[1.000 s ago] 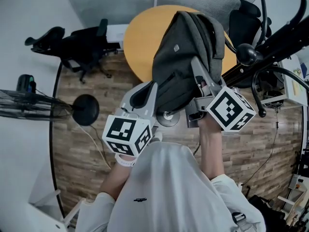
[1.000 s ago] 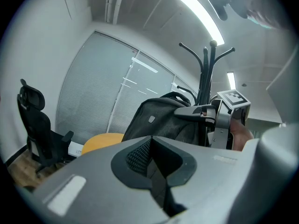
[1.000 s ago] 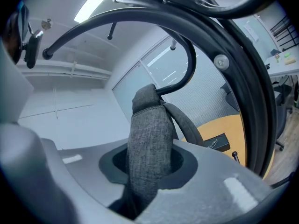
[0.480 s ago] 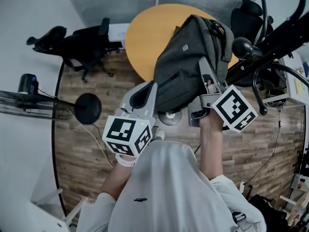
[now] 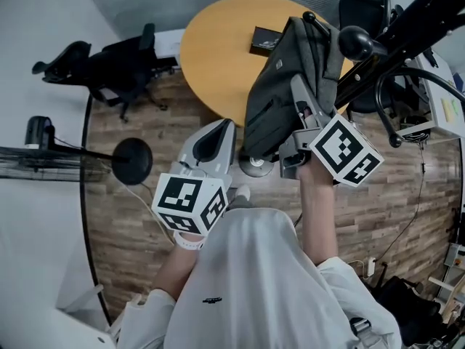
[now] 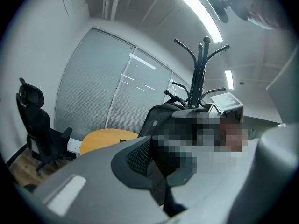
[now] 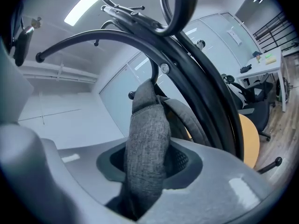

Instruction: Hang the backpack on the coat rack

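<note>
Backpack [image 5: 280,100], grey, up against the coat rack [image 5: 378,57], its strap [image 7: 145,139] apparently over a hook and loose between the jaws of the right gripper [image 7: 149,169], which have just been opening to release it; left gripper [image 5: 218,133], parted and empty, spare alongside.

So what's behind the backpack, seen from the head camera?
The round yellow table, with a small dark item on it. The backpack covers the table's right part; anything there is hidden.

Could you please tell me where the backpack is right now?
In the head view, the grey backpack is upper right of centre, between the round wooden table and the black coat rack.
</note>
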`<state>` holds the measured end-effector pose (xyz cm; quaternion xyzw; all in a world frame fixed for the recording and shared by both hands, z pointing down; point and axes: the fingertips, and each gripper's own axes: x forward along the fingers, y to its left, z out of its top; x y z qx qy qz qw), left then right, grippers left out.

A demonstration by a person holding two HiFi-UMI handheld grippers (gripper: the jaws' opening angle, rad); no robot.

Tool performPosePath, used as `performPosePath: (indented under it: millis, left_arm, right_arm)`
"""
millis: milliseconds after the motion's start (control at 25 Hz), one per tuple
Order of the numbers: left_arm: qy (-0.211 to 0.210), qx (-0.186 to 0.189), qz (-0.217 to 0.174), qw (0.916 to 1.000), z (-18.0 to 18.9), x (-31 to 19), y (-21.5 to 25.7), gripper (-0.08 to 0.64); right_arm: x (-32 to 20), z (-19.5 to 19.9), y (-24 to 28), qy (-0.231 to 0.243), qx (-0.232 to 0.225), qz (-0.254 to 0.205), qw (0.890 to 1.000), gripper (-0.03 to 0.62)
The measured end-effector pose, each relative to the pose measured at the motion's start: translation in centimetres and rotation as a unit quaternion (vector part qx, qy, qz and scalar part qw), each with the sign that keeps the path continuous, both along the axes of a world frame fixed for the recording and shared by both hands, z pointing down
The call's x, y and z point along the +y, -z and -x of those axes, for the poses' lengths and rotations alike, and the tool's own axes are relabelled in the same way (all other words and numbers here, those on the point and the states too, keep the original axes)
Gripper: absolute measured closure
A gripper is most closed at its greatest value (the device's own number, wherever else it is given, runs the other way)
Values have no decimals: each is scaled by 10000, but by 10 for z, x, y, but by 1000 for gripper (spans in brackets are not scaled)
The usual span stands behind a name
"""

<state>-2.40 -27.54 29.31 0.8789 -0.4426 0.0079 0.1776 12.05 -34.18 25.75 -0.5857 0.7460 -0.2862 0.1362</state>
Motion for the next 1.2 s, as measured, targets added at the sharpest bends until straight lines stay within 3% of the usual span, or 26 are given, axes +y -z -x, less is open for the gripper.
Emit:
performPosePath:
  millis: [520, 1000, 1200]
  left_arm:
    - [-51, -15, 155, 9999, 5, 40, -12, 541]
    - [-197, 63, 235, 9995, 5, 72, -15, 541]
    - [-224, 89, 224, 9995, 6, 81, -14, 541]
  right_arm:
    - [19, 6, 3, 8, 224, -196, 9996, 302]
    - [63, 4, 1, 21, 536, -179, 9984, 293]
    - [81, 7, 1, 51, 946, -202, 9953, 293]
